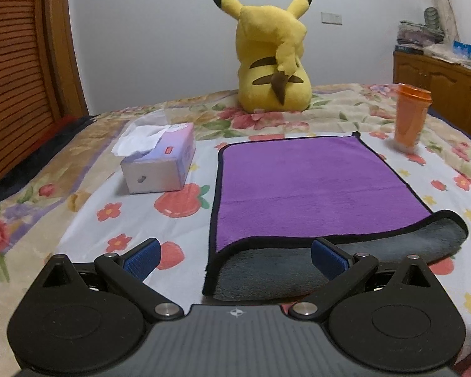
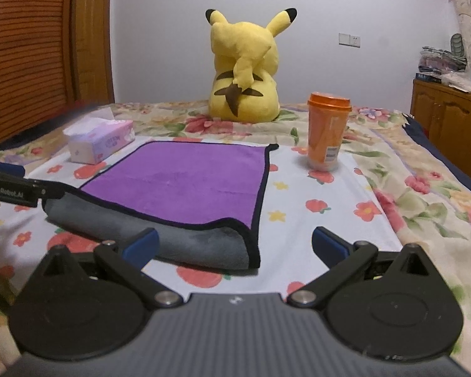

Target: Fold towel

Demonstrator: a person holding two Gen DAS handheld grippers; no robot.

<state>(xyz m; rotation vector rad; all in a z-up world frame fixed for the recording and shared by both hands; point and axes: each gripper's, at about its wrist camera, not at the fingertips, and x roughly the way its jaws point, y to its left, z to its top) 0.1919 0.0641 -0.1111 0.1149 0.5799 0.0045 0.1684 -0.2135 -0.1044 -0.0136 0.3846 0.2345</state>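
A towel (image 1: 311, 182), purple on top and grey underneath with black trim, lies on the flowered bedspread; it also shows in the right wrist view (image 2: 188, 182). Its near edge is rolled over, showing the grey side (image 1: 282, 270). My left gripper (image 1: 235, 259) is open, its jaws standing wide just in front of the towel's near left corner, holding nothing. My right gripper (image 2: 234, 245) is open in front of the near right corner (image 2: 251, 251), also empty. The left gripper's finger (image 2: 12, 188) shows at the left edge of the right wrist view, by the towel's left end.
A tissue box (image 1: 160, 163) stands left of the towel. An orange lidded cup (image 1: 409, 116) stands at its far right corner. A yellow plush toy (image 1: 273, 59) sits behind. A wooden headboard (image 1: 18, 72) is at left, a cabinet (image 1: 442, 84) at right.
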